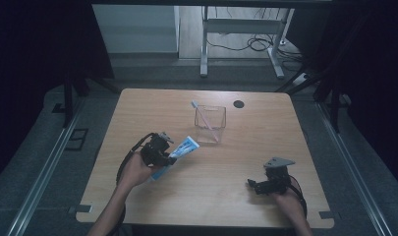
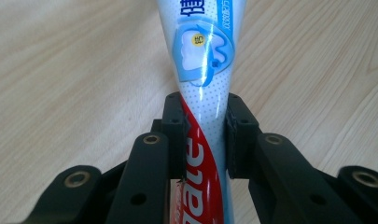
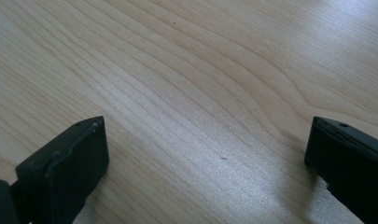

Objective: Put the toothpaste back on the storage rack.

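two jaws pinching toothpaste tube (image 2: pixel 203 88) near its tail; could slip sideways if loosened. right gripper (image 1: pixel 270 184) spread, idle.

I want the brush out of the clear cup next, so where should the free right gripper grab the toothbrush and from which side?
Probably the upper stem just below the head of the toothbrush, which sticks out over the far-left rim of the clear cup. Come from above with the open right gripper, jaws either side of the thin stem, since the cup walls block the lower handle.
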A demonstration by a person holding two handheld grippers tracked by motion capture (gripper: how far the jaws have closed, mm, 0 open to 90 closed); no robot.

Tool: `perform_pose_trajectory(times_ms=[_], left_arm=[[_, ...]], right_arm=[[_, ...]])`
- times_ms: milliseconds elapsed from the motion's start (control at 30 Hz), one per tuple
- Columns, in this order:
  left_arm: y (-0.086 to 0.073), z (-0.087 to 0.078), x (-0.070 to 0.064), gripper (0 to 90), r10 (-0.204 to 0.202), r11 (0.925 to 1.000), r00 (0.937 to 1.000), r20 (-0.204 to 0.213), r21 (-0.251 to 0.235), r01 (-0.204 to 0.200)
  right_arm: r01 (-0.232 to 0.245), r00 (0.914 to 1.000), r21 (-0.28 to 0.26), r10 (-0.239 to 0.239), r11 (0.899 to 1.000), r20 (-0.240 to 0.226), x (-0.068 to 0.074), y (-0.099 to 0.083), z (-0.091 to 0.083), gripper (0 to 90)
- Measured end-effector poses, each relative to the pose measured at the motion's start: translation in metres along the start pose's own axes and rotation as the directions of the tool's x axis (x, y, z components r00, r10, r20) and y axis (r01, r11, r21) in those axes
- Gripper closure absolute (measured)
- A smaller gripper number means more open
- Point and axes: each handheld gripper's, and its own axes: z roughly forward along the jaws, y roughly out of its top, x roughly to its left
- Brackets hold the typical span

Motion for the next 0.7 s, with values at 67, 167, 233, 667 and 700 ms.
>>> perform_pose_trajectory(times_ms=[67,167,233,667,700], left_arm=[[0.003,-0.001,-0.001,73.8,0.002,0.9998,1.0,0.002,-0.019,-0.002],[0.007,-0.003,-0.002,73.9,0.013,0.9994,0.9999,0.001,-0.033,-0.013],[0.01,-0.004,-0.003,73.8,0.023,0.9988,0.9997,-0.003,-0.044,-0.023],[0.027,-0.013,-0.009,73.8,0.021,0.9945,0.9998,0.004,-0.102,-0.021],[0.029,-0.014,-0.01,73.8,0.022,0.9939,0.9997,0.003,-0.109,-0.022]], right_arm=[[0.001,1.0,0.0,-0.001,1.0,0.0,0.0,0.0,0.0,0.0],[0.0,1.0,0.002,0.0,1.0,0.0,0.0,0.0,0.0,0.0],[0.0,1.0,0.001,0.0,1.0,0.0,0.0,0.0,0.0,0.0],[0.005,1.0,-0.001,-0.005,1.0,0.0,0.0,0.0,0.0,0.0],[0.005,1.0,-0.001,-0.005,1.0,0.0,0.0,0.0,0.0,0.0]])
